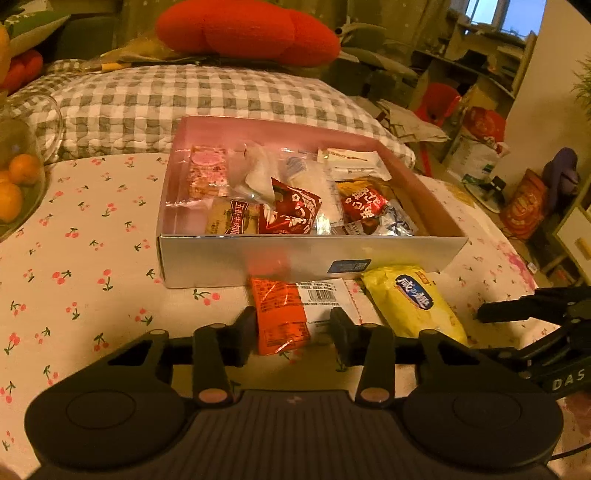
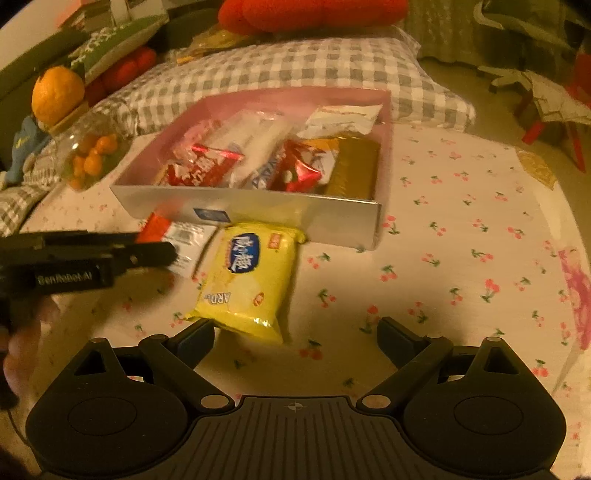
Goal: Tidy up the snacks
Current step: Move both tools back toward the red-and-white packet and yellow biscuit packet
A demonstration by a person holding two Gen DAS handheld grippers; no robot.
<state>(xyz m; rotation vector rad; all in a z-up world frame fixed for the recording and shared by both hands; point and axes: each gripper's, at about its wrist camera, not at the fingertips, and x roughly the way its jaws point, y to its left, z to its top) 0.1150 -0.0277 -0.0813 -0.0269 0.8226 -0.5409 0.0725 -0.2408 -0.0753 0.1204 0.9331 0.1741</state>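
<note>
Foil packet, orange at one end and white with a barcode at the other [image 1: 284, 314], flat on the table with the cherry-print cloth [image 1: 92, 258], close in front of the silver near wall of the shallow cardboard box with the pink inside [image 1: 258, 258]. Left gripper [image 1: 293, 328] low over that packet, jaws drawn in against its two sides and gripping it. Inside the box, a loose heap of wrapped snacks [image 1: 291, 210]: red, white, pink and clear wrappers, overlapping. Just beside the foil packet, on its right, a yellow biscuit packet with a blue oval label [image 2: 247, 280], also on the cloth, its far end near the box wall. Right gripper [image 2: 295, 332] hanging near the table, jaws spread wide with nothing between them, the yellow packet's near corner just beside one finger. At the table's left edge, a clear glass bowl of small oranges [image 1: 22, 177]. Behind the table, a grey-and-white checked quilt [image 1: 184, 96] under a red cushion [image 1: 247, 29].
</note>
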